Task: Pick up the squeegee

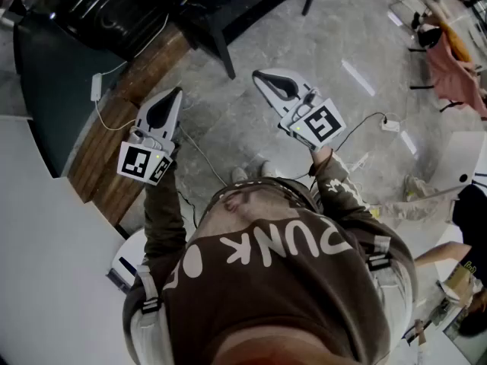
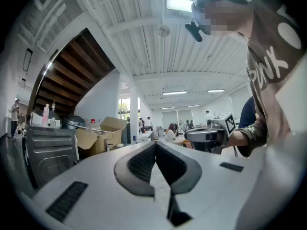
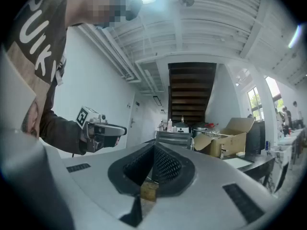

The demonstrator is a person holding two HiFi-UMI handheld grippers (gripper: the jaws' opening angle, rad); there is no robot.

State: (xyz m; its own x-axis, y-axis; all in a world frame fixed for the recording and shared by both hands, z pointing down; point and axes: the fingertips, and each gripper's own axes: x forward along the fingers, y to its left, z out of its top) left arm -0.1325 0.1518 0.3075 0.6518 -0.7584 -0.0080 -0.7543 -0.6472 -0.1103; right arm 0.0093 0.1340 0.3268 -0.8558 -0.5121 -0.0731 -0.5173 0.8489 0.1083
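Overhead, a person in a brown sweatshirt (image 1: 281, 268) stands on a grey stone floor (image 1: 251, 135), one tool in each hand. Both are held level out front, well apart from each other.

Left tool (image 1: 178, 92): jaws pressed together, pads meeting at the tip, nothing between them.

Right tool (image 1: 258, 74): jaws likewise pressed together at the tip.

Each tool's own view catches the other tool off to one side.

Beyond the tips are an open cardboard box (image 3: 230, 134), a dark wooden staircase (image 3: 192, 92) and a grey ribbed metal cabinet (image 2: 50, 150). A white power strip (image 1: 390, 125) with its cable lies on the floor to the person's right.

Squeegee: not made out in any view, so I cannot tell where it lies.
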